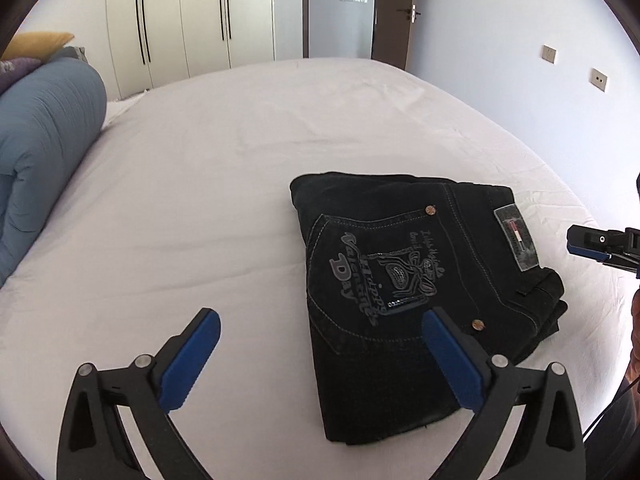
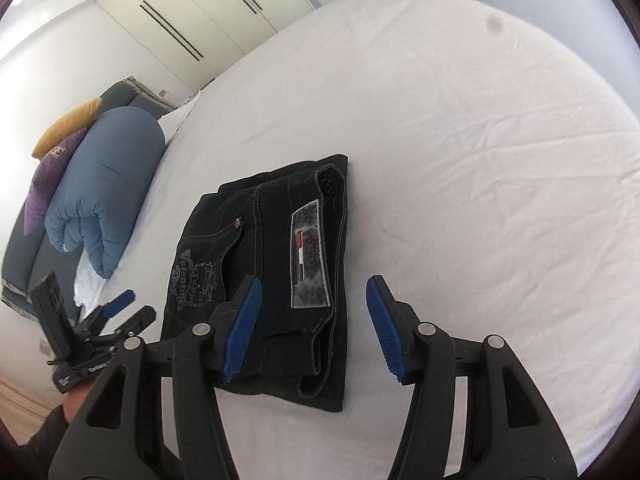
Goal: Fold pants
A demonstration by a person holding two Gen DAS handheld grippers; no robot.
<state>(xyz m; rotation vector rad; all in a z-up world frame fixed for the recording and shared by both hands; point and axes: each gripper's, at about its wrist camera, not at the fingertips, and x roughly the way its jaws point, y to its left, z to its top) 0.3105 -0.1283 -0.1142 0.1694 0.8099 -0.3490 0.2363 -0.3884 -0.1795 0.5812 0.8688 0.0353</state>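
Dark denim pants (image 1: 380, 220) lie folded into a compact rectangle on the white bed sheet (image 1: 200, 200), back pocket with grey lettering and the waistband patch facing up. My left gripper (image 1: 320, 316) hovers over the near left part of the pants, jaws wide open and holding nothing. In the right wrist view, the pants (image 2: 272, 240) lie just ahead with the waistband nearest. My right gripper (image 2: 313, 280) stands open above that waistband end, its pads not pressing the cloth. The right gripper (image 1: 588, 244) shows at the left view's right edge, and the left gripper (image 2: 134, 306) at the right view's lower left.
A rolled blue duvet (image 1: 44, 128) lies at the bed's left side with a yellow pillow (image 1: 36, 42) and a purple pillow (image 2: 48, 176) behind it. White wardrobe doors (image 1: 180, 20) and a dark door (image 1: 392, 12) stand beyond the bed. The sheet (image 2: 480, 160) stretches wide to the right.
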